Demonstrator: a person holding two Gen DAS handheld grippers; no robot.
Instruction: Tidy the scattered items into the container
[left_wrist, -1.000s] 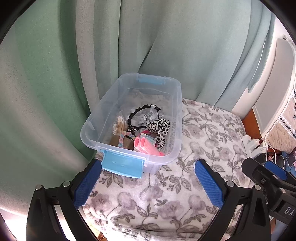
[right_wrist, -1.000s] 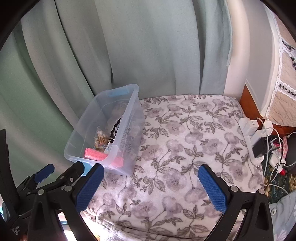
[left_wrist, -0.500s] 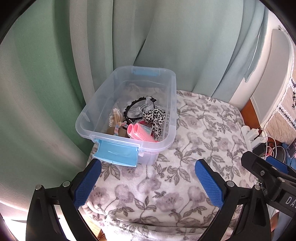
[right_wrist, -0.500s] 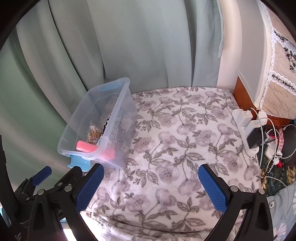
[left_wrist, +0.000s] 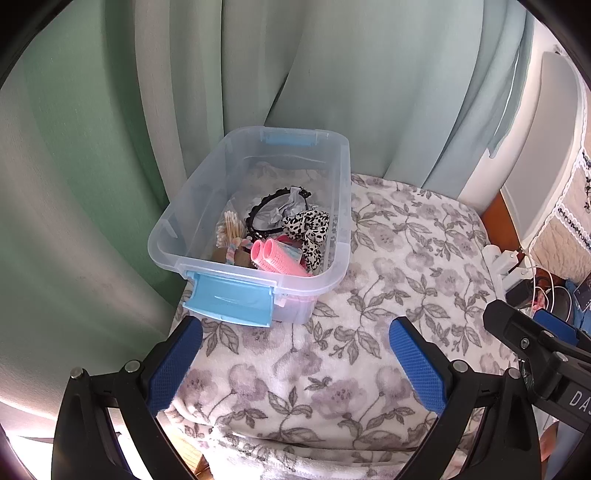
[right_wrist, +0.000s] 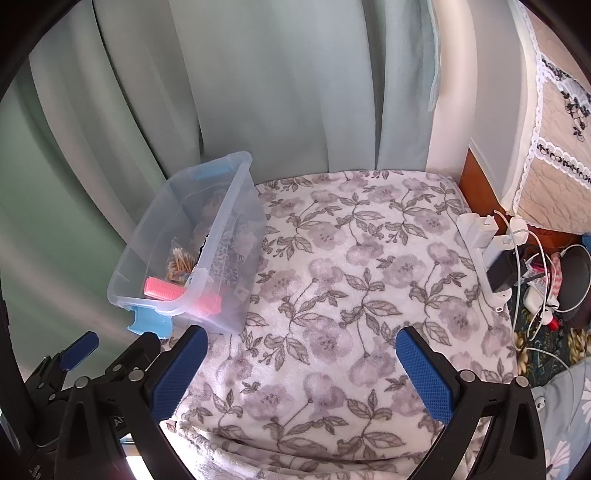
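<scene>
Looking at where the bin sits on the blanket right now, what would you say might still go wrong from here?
1. The clear plastic bin sits at the left border of the floral blanket, beside the curtain; its blue latch seems to overhang, so a nudge might tip it off.
2. The soft blanket may let it rock.
3. The pink hair rollers lie piled near the front rim and might spill.

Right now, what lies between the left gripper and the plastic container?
Only bare floral blanket: the left wrist view shows nothing else between the open left gripper and the container.
</scene>
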